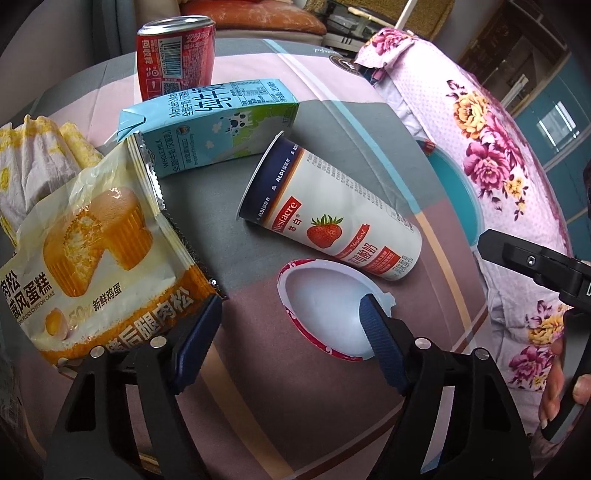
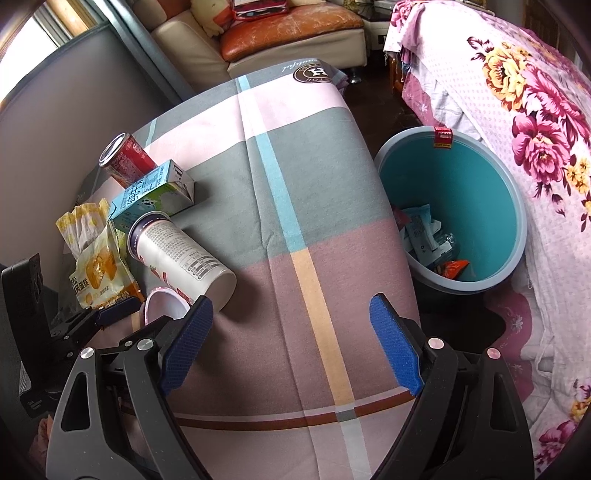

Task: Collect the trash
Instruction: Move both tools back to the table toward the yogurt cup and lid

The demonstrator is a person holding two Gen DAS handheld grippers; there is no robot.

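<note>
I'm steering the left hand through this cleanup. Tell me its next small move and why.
Probably lower the left gripper a little further and close it on the plastic lid. Its jaws stand open with one pad already over the lid's rim and nothing gripped. The lid lies flat on the checked cloth, the nearest loose piece, beside the tipped yogurt cup. The teal bin waits at the table's side.

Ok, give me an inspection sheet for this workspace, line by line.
Surface: checked cloth on the table.
Job's things: yogurt cup on its side, lid, milk carton, can upright, cake wrapper; bin partly filled.
Clutter: paper liner.
Grippers: left hand-held gripper open, one finger over the lid; right hand-held gripper open, nothing between.
Cables: nothing seen.
Surroundings: sofa, floral bedding.
</note>
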